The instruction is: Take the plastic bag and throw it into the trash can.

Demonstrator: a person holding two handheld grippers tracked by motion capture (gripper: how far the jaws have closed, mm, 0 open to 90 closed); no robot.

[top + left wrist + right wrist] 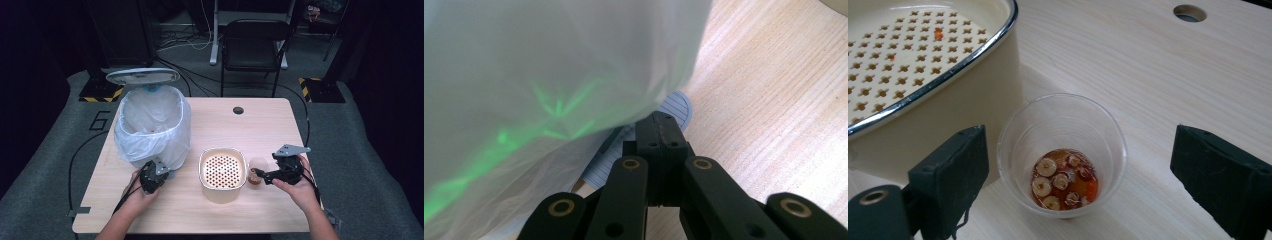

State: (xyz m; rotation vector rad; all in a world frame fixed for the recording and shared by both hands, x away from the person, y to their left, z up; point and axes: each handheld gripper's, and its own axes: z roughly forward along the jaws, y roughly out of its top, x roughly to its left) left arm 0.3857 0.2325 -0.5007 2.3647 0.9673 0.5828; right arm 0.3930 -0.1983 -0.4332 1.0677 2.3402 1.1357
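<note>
A clear plastic cup [256, 172] [1063, 155] holds a little orange-brown liquid with sliced bits at its bottom. It stands on the table just right of a cream tub with a perforated strainer insert [222, 172] [923, 60]. My right gripper [261, 174] [1083, 175] is open, one pad on each side of the cup without touching it. My left gripper [164, 172] [659, 132] is shut, its tips resting on the ribbed grey pedal [679, 107] at the foot of a bin lined with a white bag [152, 125] [549, 75]. The bin's lid [142, 76] is raised.
The wooden table [270, 125] has a round cable hole [238, 110] [1189, 12] near its far edge. A black chair [255, 45] stands beyond the table, with cables on the floor around it.
</note>
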